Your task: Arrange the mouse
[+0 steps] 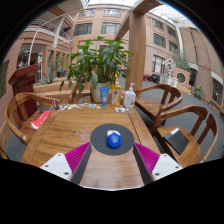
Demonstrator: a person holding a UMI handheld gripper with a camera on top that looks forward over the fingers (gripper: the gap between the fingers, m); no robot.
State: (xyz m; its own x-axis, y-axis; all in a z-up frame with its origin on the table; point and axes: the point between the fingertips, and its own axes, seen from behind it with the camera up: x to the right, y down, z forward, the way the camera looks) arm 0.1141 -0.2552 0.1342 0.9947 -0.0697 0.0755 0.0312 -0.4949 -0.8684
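Observation:
A blue mouse (114, 140) rests on a round dark mouse mat (112, 129) near the front middle of a round wooden table (70, 130). My gripper (112, 158) hovers just short of the mouse, its two fingers spread wide. The pink pads (76, 156) flank the mat on either side, with bare table between them. Nothing is held between the fingers; the mouse lies just ahead of them.
At the table's far side stand a potted plant (95, 62), a blue cup (104, 96), a yellow item (115, 97) and a clear bottle (129, 97). A red object (40, 119) lies left. Wooden chairs (160, 100) ring the table; one right chair holds a dark tablet (176, 139).

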